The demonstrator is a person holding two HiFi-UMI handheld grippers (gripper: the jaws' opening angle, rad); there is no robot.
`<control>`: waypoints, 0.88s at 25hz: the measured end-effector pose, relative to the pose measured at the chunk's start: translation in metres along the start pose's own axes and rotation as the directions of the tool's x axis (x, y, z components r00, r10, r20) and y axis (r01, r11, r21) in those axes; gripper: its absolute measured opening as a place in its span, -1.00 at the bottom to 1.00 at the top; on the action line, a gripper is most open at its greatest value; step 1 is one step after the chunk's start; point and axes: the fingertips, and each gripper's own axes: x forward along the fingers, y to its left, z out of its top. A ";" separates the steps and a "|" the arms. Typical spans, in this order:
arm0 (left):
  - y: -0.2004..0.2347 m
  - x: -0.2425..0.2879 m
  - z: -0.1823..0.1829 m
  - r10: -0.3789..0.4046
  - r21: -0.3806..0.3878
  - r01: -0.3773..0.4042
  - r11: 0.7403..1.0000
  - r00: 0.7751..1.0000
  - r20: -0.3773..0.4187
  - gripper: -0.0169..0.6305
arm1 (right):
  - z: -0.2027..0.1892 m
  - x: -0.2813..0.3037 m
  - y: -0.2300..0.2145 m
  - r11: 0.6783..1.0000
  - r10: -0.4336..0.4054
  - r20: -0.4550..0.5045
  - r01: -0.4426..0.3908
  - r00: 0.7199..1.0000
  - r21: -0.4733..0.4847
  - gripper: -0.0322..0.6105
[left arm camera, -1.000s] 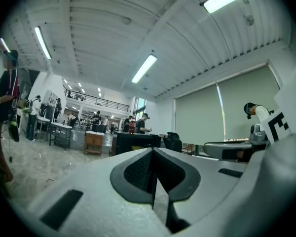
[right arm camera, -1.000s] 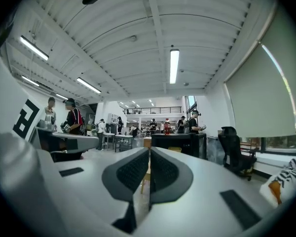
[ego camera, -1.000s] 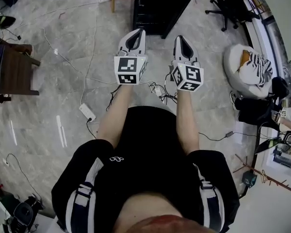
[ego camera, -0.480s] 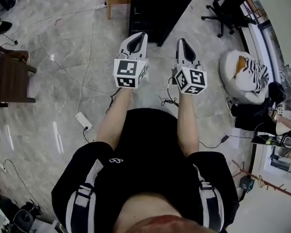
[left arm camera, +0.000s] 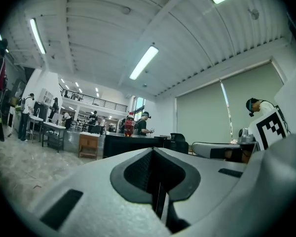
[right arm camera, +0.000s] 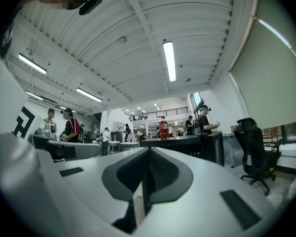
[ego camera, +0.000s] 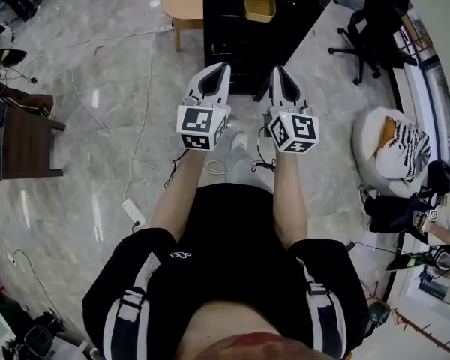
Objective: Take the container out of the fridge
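Marble floor at left, with loose cables and a white power strip. Left tongs point forward, jaws pressed together, nothing between them. Straight ahead is a black cabinet. The yellow container sits at its top, well apart from both tongs; on it or in it, cannot tell. Right tongs just beside the left, likewise closed and empty. Black office chair far right.
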 end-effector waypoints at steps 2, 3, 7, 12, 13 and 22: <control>0.010 0.046 -0.004 0.010 -0.016 -0.011 1.000 1.000 -0.015 -0.92 | -0.001 0.037 -0.030 1.000 0.010 -0.009 -0.010 1.000 0.008 -0.86; 0.013 0.071 -0.006 0.009 -0.022 -0.010 1.000 1.000 -0.027 -0.92 | -0.001 0.057 -0.048 1.000 0.015 -0.014 -0.014 1.000 0.010 -0.86; 0.020 0.151 -0.017 0.018 -0.048 -0.021 0.999 0.997 -0.070 -0.92 | -0.001 0.124 -0.113 0.999 0.036 -0.048 -0.036 0.998 0.008 -0.86; 0.042 0.206 -0.023 0.053 -0.031 -0.056 0.998 0.995 -0.087 -0.92 | -0.001 0.182 -0.145 0.997 0.072 -0.049 -0.071 0.996 0.017 -0.86; 0.046 0.212 -0.025 0.058 -0.029 -0.061 0.998 0.994 -0.096 -0.92 | -0.005 0.190 -0.145 0.996 0.084 -0.058 -0.083 0.995 0.013 -0.86; 0.067 0.248 -0.049 0.036 -0.052 -0.046 0.998 0.982 -0.188 -0.92 | -0.036 0.236 -0.136 0.969 0.208 -0.228 -0.233 0.951 -0.086 -0.85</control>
